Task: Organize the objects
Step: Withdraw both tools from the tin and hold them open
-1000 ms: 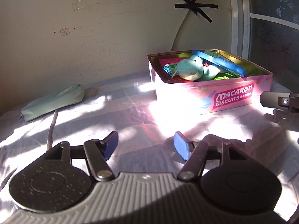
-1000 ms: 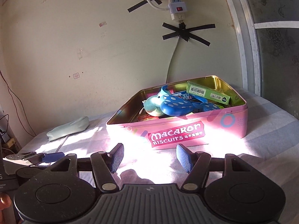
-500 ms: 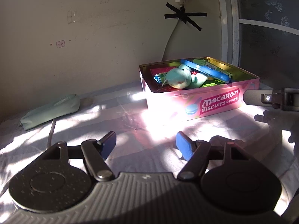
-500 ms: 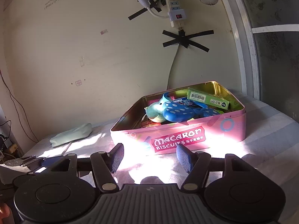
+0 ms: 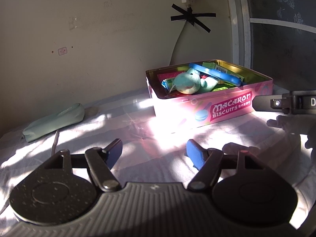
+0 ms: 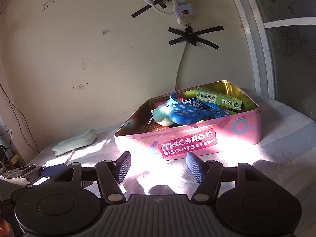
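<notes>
A pink "Macaron Biscuits" tin (image 5: pixel 217 110) (image 6: pixel 197 140) stands open on the white cloth by the wall. Inside lie a teal plush toy (image 5: pixel 186 82) (image 6: pixel 161 115), a blue spotted toy (image 6: pixel 187 112), a green carton (image 6: pixel 217 98) and some flat packets. A mint green pouch (image 5: pixel 53 120) (image 6: pixel 75 142) lies on the cloth to the left of the tin. My left gripper (image 5: pixel 153 152) is open with nothing between its blue pads, short of the tin's front left. My right gripper (image 6: pixel 158 164) is open and empty in front of the tin.
A power strip (image 6: pixel 181 6) and its cable are taped to the wall behind the tin. A window frame (image 5: pixel 241 29) runs up at the right. A thin cord (image 5: pixel 55 140) lies on the cloth near the pouch. A fingertip (image 5: pixel 264 103) of the right gripper shows at the left view's right edge.
My left gripper's jaws have spread a little wider, and its view has tipped slightly upward, showing more of the wall. The right gripper has kept still.
</notes>
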`<state>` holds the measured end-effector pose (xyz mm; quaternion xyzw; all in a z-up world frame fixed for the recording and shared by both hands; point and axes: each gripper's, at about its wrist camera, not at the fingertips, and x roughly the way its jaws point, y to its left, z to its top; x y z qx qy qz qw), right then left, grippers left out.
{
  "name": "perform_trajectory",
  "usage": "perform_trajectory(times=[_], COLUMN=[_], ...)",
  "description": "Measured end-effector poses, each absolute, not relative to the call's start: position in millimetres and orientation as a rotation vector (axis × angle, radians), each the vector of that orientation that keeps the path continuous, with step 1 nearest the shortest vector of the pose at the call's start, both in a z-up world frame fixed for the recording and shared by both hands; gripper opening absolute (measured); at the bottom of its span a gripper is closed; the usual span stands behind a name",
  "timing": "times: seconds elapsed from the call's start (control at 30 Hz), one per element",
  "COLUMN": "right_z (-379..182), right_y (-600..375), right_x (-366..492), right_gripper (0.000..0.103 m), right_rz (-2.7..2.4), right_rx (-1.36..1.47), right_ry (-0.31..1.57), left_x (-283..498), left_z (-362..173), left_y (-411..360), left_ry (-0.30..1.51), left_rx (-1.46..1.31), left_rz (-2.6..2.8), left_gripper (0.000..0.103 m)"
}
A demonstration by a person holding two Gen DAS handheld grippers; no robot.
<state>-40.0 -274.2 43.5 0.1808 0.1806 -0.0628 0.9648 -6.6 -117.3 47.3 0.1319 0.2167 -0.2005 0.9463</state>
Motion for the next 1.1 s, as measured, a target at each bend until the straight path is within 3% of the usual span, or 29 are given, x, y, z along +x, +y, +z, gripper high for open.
perform_trajectory(times=[0.57, 1.1], right_z=[46, 62], right_y=[-246, -180], right_x=[-11, 77], right_gripper=[0.057, 0.057], right_rz=[-0.066, 0.078], right_rx=[0.300, 0.215], right_ry=[0.409, 0.474], left_x=[18, 84], left_z=[39, 38], left_y=[-87, 8], left_ry=[0.470, 0.484], left_rx=[0.241, 0.192], left_rz=[-0.341, -0.133], left_gripper=[0.076, 0.076])
